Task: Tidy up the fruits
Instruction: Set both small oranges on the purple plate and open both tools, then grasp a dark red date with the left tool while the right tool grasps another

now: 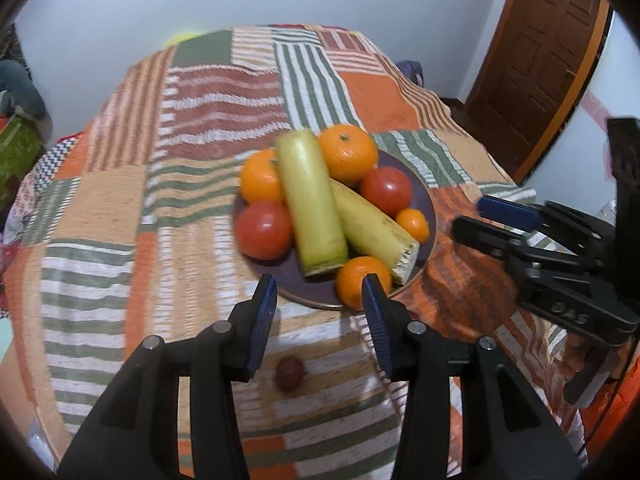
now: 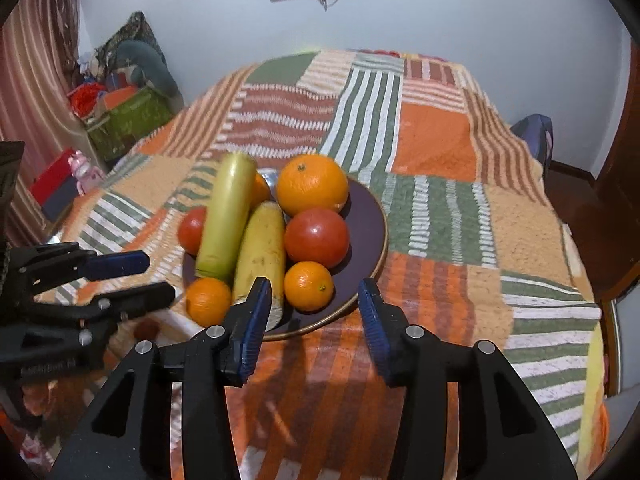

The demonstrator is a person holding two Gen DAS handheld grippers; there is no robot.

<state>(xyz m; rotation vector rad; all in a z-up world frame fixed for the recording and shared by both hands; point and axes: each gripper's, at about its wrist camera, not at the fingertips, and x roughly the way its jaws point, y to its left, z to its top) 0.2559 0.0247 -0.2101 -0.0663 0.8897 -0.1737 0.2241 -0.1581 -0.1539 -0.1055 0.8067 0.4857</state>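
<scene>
Now hovering near the front rim of a dark plate point(image 1: 424, 200): left gripper point(image 1: 320, 300) wide apart, holding nothing; right gripper point(image 2: 312, 304) likewise. Piled on it: oranges point(image 1: 348, 154), tomatoes point(image 1: 264, 230), bananas point(image 1: 310, 196). Small brownish fruit point(image 1: 289, 373), perhaps, on the patchwork cloth point(image 1: 100, 208) below.

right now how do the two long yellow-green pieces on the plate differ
The longer piece is greener, lies on top and crosses the plate from its far side to its near side. The shorter piece is yellower, tapers toward the middle and lies partly under the longer piece, with dark specks on its skin. Both show a flat cut end toward the left wrist camera.
</scene>
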